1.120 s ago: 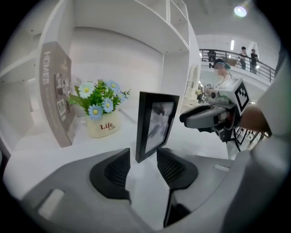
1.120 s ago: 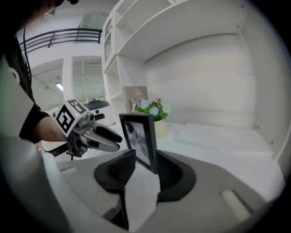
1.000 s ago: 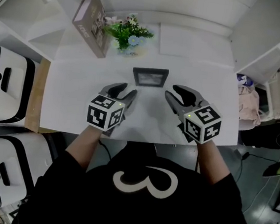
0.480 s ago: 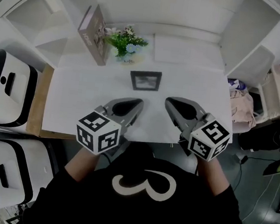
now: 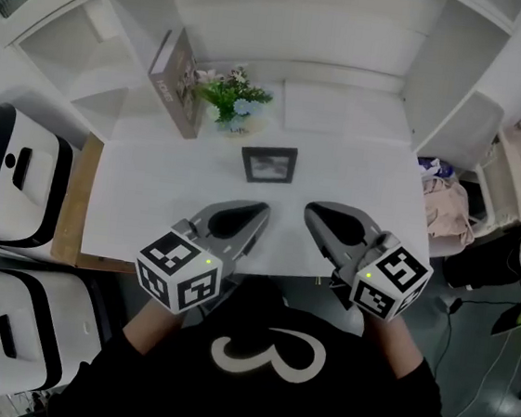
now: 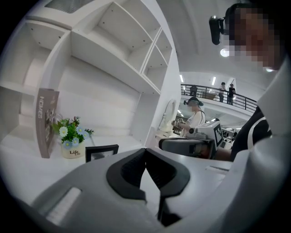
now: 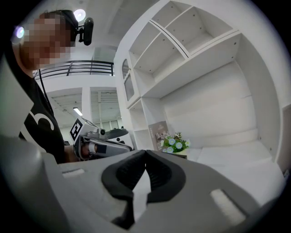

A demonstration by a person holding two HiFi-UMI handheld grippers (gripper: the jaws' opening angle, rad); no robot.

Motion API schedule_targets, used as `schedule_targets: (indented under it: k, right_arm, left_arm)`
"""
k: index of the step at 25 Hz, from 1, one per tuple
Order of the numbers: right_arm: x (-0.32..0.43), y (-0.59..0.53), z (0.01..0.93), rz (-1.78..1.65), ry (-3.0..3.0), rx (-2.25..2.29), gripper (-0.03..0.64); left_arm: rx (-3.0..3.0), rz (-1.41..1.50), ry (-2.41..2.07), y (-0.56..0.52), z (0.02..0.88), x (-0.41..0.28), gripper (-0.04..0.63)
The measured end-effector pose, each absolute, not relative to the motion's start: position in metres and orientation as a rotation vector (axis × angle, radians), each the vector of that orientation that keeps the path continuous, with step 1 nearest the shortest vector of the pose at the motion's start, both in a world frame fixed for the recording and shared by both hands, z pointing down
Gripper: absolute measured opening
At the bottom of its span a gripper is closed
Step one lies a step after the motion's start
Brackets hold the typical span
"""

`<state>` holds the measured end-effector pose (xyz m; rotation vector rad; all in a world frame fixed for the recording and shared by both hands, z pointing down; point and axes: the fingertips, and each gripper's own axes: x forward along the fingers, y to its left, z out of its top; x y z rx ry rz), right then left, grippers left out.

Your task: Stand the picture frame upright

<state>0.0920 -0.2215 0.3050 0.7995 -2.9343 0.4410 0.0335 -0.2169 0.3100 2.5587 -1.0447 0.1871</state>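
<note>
The small dark picture frame [image 5: 268,165] stands upright in the middle of the white table [image 5: 149,201]; in the left gripper view the frame [image 6: 102,152] faces me beside the flower pot. My left gripper [image 5: 262,214] hovers above the table's near edge, a good way short of the frame. Its jaws have just been closing and are shut with nothing between them [image 6: 145,150]. My right gripper [image 5: 309,212] hangs level beside it, also shut on nothing [image 7: 145,152]. The two grippers point toward the frame, with a gap between them.
A pot of blue and white flowers [image 5: 234,97] and a leaning brown book [image 5: 175,76] stand behind the frame on the left. White shelves enclose the table at the back and sides. Black-and-white seats [image 5: 13,165] are at the left, a bag [image 5: 445,191] at the right.
Both grippers have gone from open to shut. They have lifted off the table and drawn back toward the person. The frame now shows further from them.
</note>
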Motion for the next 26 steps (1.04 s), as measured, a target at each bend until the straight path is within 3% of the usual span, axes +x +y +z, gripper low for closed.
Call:
schedule_targets:
  k: [26]
  right_arm:
    - [0.107,-0.218,0.324,0.452,-2.871,0.879,0.003]
  left_arm:
    - [2.546,0.278,-1.085,-0.216,0.327,0.041,0.01]
